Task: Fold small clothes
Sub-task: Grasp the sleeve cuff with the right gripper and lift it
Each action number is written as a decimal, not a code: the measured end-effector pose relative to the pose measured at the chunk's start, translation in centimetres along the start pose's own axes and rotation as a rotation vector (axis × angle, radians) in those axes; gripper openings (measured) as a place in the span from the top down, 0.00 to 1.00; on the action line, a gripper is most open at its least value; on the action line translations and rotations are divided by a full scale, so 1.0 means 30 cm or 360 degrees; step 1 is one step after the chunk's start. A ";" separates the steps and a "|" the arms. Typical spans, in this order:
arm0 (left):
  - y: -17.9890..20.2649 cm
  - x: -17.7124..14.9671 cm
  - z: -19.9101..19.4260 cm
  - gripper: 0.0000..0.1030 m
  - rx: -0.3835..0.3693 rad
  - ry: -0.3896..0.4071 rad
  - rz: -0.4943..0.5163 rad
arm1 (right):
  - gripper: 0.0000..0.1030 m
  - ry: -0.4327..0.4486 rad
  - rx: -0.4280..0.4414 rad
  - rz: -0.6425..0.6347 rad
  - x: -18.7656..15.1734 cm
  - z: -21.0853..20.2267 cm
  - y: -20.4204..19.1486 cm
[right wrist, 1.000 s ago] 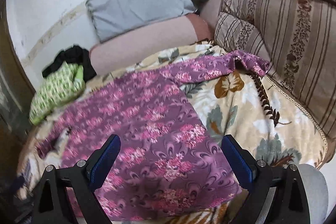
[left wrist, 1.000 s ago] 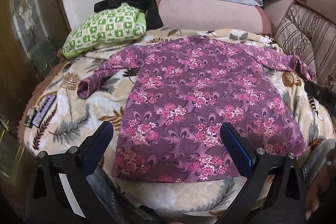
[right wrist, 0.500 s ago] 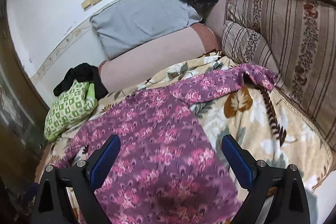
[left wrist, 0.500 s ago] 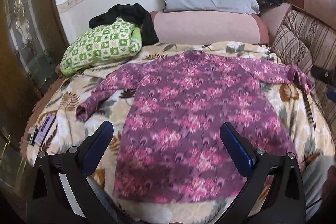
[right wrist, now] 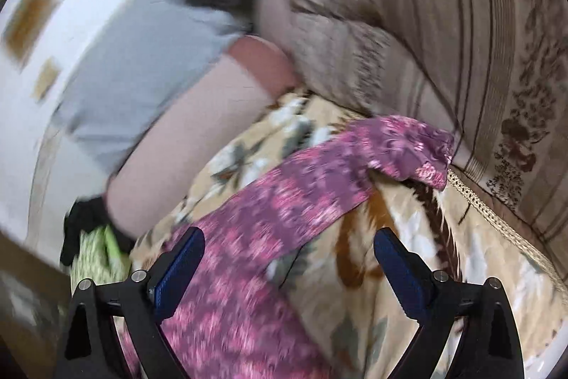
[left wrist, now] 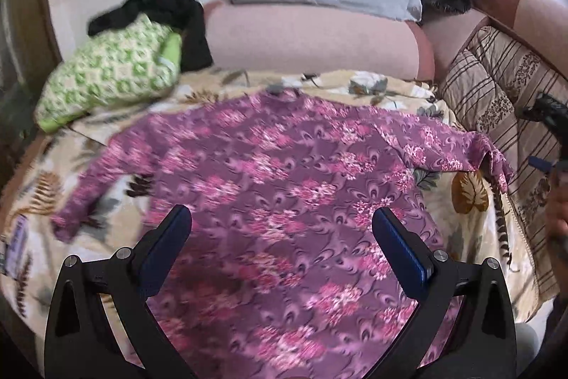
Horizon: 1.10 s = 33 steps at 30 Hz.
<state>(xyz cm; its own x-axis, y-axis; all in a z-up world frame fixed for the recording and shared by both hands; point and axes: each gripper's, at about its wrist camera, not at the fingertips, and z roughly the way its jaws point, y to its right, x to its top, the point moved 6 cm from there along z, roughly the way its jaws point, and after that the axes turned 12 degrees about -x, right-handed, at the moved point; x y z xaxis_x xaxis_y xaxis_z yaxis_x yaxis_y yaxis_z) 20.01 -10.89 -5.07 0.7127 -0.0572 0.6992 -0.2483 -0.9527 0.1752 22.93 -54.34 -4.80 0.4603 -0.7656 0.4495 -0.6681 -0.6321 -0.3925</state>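
Both jaws wide, empty. Purple floral top (left wrist: 284, 194) flat on bed (left wrist: 461, 201); right gripper (right wrist: 289, 269) probably nearing sleeve (right wrist: 355, 173), view blurred; pinch cuff, fold inward.

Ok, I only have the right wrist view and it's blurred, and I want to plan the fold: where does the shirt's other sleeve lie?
Observer: In the left wrist view, the floral shirt has its other sleeve stretched out on the leaf-print blanket, angled away from the body.
Operator: And the left tongs?
Observer: The left tongs are open above the shirt's lower body, holding nothing.
Operator: Anything near that sleeve?
Observer: A small purple object lies on the blanket just beyond the cuff, apart from it.
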 end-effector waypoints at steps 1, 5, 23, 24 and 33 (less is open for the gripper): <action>-0.006 -0.004 0.025 0.00 -0.0011 -0.0014 -0.0008 | 0.10 0.0010 -0.0083 0.0025 0.040 0.057 0.024; -0.036 -0.033 0.137 0.01 -0.0036 -0.0074 -0.0022 | 0.32 -0.0153 -0.0110 0.0211 0.100 0.278 0.121; -0.162 -0.165 0.284 0.01 -0.0059 -0.0234 -0.0152 | 0.86 0.0010 -0.0172 0.0633 0.132 0.350 0.383; -0.162 -0.165 0.284 0.01 -0.0057 -0.0228 -0.0142 | 0.87 0.0105 -0.0191 0.0560 0.146 0.291 0.350; -0.166 -0.127 0.252 0.01 -0.0069 -0.0169 -0.0146 | 0.87 0.0730 -0.0027 -0.0737 -0.204 -0.143 -0.374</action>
<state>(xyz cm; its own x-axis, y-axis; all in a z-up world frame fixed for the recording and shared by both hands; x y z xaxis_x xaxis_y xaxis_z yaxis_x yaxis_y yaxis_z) 23.48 -8.17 -13.85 0.7985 -0.0037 0.6020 -0.2052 -0.9418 0.2664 25.11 -42.05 0.29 0.4092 -0.2831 0.8674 -0.4712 -0.8797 -0.0648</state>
